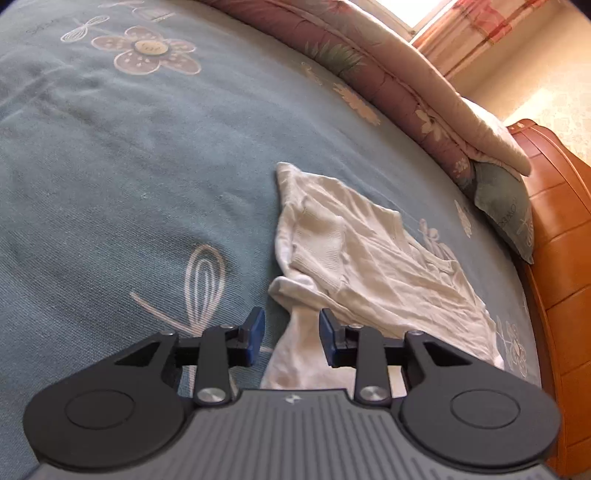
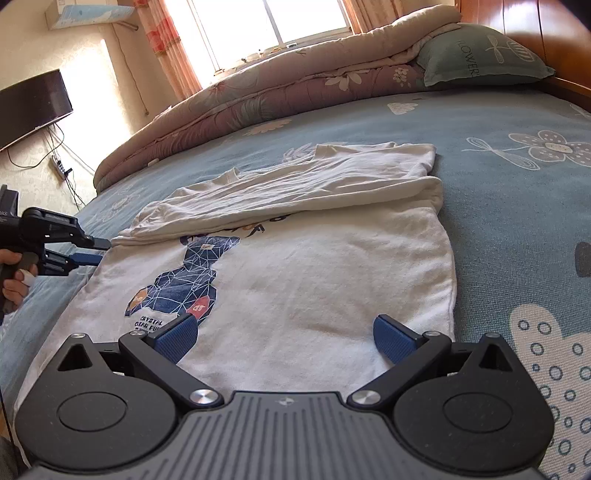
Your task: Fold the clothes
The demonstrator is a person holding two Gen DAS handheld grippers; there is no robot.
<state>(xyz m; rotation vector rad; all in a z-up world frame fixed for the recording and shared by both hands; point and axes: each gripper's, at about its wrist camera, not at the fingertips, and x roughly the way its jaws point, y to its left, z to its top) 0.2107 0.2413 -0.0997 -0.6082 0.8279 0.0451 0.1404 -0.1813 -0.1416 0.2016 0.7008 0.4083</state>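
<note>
White T-shirt (image 2: 295, 280) is laid flat on the blue flower-patterned bed sheet (image 2: 517, 122), printed side up, with a dark blue geometric print (image 2: 184, 284) toward its left half; its far part is folded over toward the near part, so that a doubled band of cloth (image 2: 295, 188) is formed across the shirt; in the left wrist view the same T-shirt (image 1: 369, 266) is seen from its side, rumpled at the fold. Right tongs (image 2: 286, 338) are held wide apart above the near hem, no cloth between the pads; left tongs (image 1: 291, 334) are set narrowly apart, a strip of the shirt's edge lying below the gap, the pads not pressed on it; in the right wrist view the left tongs (image 2: 98, 251) are seen at the shirt's left edge, just beside the fold, carried by a hand (image 2: 14, 273). A rolled floral quilt (image 2: 258, 96) and a green pillow (image 2: 476, 55) are placed along the far side of the bed, against a wooden headboard (image 1: 557, 236); a window (image 2: 269, 26) with curtains is seen behind.
</note>
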